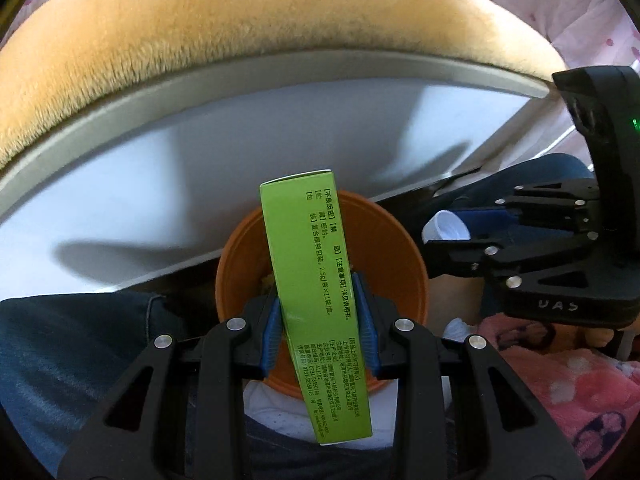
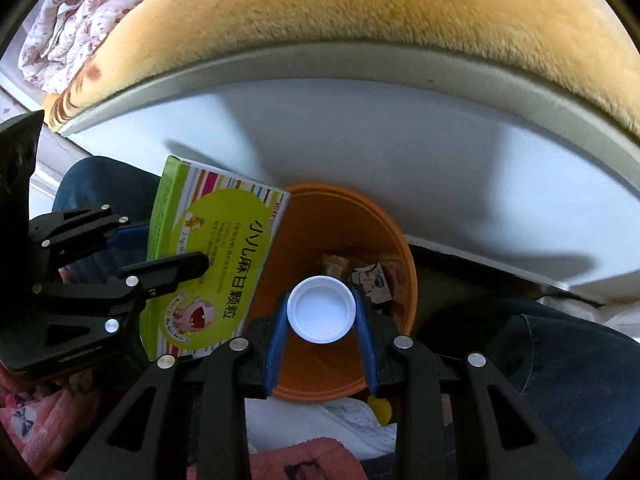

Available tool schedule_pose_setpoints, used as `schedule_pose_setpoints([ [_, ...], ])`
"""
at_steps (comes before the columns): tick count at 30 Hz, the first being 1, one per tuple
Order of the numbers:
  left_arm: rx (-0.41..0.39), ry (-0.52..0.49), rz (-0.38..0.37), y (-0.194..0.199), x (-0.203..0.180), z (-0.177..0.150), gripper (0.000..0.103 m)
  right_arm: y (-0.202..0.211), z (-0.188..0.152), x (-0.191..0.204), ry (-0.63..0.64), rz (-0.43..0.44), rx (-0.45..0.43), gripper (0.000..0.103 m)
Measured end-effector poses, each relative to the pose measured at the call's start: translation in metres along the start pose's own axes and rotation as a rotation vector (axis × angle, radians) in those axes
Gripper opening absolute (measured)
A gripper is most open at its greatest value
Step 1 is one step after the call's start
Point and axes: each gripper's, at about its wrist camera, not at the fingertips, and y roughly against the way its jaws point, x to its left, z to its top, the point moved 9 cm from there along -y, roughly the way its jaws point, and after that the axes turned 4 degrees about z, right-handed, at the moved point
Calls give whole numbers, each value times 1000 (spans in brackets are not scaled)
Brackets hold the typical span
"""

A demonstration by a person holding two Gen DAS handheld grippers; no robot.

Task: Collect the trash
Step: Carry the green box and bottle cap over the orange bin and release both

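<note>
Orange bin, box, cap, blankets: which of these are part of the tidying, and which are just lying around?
Part of the job:
- green box, clamped in the left gripper
- white cap, clamped in the right gripper
- orange bin

Just lying about:
- tan plush blanket
- pink blanket
- floral quilt

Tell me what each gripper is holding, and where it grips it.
The left gripper clamps the green medicine box across its narrow sides, near mid-length. The right gripper pinches the white bottle cap across its rim.
</note>
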Motion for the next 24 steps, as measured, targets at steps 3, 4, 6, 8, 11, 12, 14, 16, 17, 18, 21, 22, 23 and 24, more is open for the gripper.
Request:
schedule_pose_setpoints([
  [3, 10, 3, 6, -3, -1, 3, 33, -1, 0, -3, -11, 5, 2, 32],
  [4, 15, 4, 16, -4, 0, 2, 33, 0, 0, -4, -17, 7, 0, 48],
  [6, 26, 11, 29, -5, 1, 3, 47, 4, 2, -8, -32, 4, -23, 83],
  [8, 10, 18, 58, -2, 4, 6, 71, 11, 8, -11, -35, -9, -56, 85],
  [11, -8, 21, 59, 3, 6, 9, 77, 18, 11, -16, -60, 1, -74, 86],
  [12, -8, 20, 63, 3, 7, 8, 77, 19, 11, -18, -66, 4, -76, 86],
  [14, -5, 17, 70, 3, 7, 8, 77, 20, 11, -21, -74, -3, -77, 86],
  [16, 1, 15, 74, 2, 7, 7, 77, 19, 8, -23, -79, -3, -76, 86],
  [17, 3, 15, 75, -1, 10, 7, 77, 19, 7, -23, -81, -1, -76, 86],
  [18, 4, 17, 76, -1, 10, 7, 77, 19, 6, -24, -83, 0, -75, 86],
  [21, 7, 23, 81, 1, 10, 9, 77, 20, 6, -23, -88, -3, -75, 86],
  [22, 8, 23, 84, 2, 10, 8, 77, 19, 6, -23, -91, -2, -76, 86],
  [23, 10, 23, 87, 1, 10, 10, 77, 20, 7, -23, -91, -1, -77, 86],
  [24, 11, 22, 90, 1, 10, 10, 78, 21, 7, -23, -90, -1, -79, 86],
])
